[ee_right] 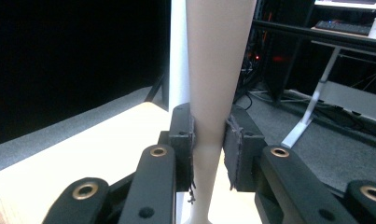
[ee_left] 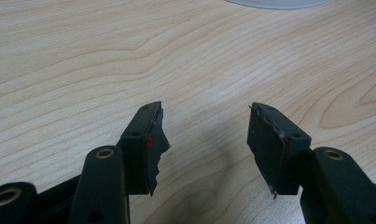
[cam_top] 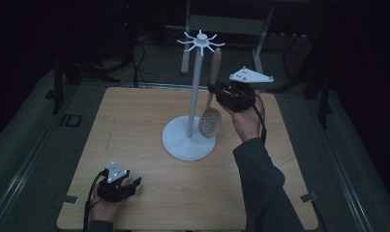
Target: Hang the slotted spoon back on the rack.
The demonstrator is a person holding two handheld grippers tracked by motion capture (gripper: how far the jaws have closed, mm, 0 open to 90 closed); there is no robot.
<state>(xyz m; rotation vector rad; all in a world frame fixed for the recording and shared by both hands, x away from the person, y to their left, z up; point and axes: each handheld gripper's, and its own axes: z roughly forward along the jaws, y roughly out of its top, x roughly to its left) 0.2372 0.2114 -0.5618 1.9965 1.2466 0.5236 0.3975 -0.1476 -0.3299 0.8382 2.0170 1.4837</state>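
A white utensil stand (cam_top: 196,87) rises from a round base (cam_top: 183,145) in the middle of the wooden table (cam_top: 134,145), with hooks fanning out at its top (cam_top: 201,40). A beige slotted spoon (cam_top: 211,104) hangs upright beside the pole, bowl down, top of the handle near the hooks. My right gripper (cam_top: 213,89) is shut on the spoon's handle (ee_right: 213,84); the jaws press it from both sides, and the white pole (ee_right: 177,56) stands just behind. My left gripper (cam_top: 134,182) rests open near the table's front left corner, nothing between its fingers (ee_left: 148,144).
The stand's base rim (ee_left: 279,3) shows at the far edge of the left gripper view. Beyond the table stand a white desk frame (cam_top: 226,24) and cables on a dark floor. Metal rails run along both sides of the table.
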